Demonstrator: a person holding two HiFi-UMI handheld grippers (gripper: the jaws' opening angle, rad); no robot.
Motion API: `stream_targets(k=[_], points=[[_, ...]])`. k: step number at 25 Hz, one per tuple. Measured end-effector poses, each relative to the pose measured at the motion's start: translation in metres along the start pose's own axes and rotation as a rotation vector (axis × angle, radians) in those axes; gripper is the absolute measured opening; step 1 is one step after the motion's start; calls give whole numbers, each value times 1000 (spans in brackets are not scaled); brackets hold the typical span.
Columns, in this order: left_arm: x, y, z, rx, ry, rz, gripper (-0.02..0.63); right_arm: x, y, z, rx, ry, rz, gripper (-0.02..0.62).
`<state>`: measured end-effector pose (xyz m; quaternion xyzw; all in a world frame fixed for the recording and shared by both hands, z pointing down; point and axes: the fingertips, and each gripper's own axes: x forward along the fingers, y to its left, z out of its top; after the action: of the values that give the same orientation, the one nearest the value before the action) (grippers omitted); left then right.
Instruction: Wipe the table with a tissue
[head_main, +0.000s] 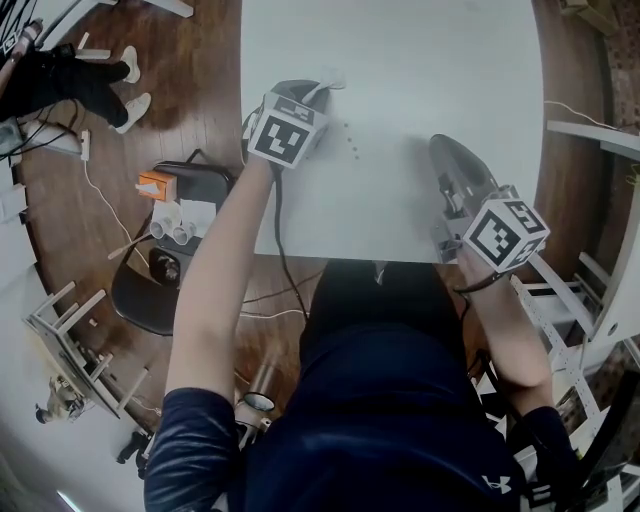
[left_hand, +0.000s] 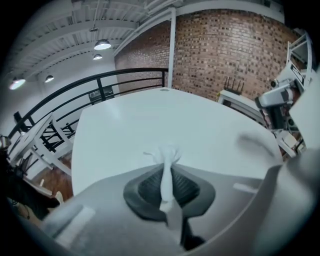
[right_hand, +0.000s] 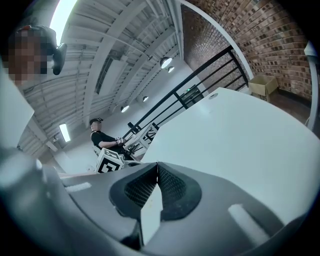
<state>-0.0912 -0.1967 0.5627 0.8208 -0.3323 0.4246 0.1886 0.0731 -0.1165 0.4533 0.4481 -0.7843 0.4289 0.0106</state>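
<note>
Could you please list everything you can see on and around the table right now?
table: one, white, centre.
tissue: one, white, pinched over the table's near-left part.
specks: a few, dark, on the table right of the tissue.
chair: one, black, left of the table.
orange box: one, orange, left of the table.
bystander: one, black clothes, far left.
left tongs: grey, shut on the tissue.
right tongs: grey, shut, empty, near-right edge.

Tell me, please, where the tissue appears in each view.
Head view: upper left of centre, the tissue pokes from the left tongs.
Left gripper view: centre, tissue clamped in those tongs.
Right gripper view: not in it.
Shared landmark: the white table.
</note>
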Motion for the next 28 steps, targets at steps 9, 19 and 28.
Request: stream_targets(k=[9,19,28], points=[[-5,-14,-4,12,-10,-41,8,-1,-7,7,17,-13,-25,11],[-6,-41,-7,90,-14,-79,8,-6,2,-7,25,7,-5,11],[-6,-59,-22,136,10,-106,8,-9,5,-17,37,14,3,11]])
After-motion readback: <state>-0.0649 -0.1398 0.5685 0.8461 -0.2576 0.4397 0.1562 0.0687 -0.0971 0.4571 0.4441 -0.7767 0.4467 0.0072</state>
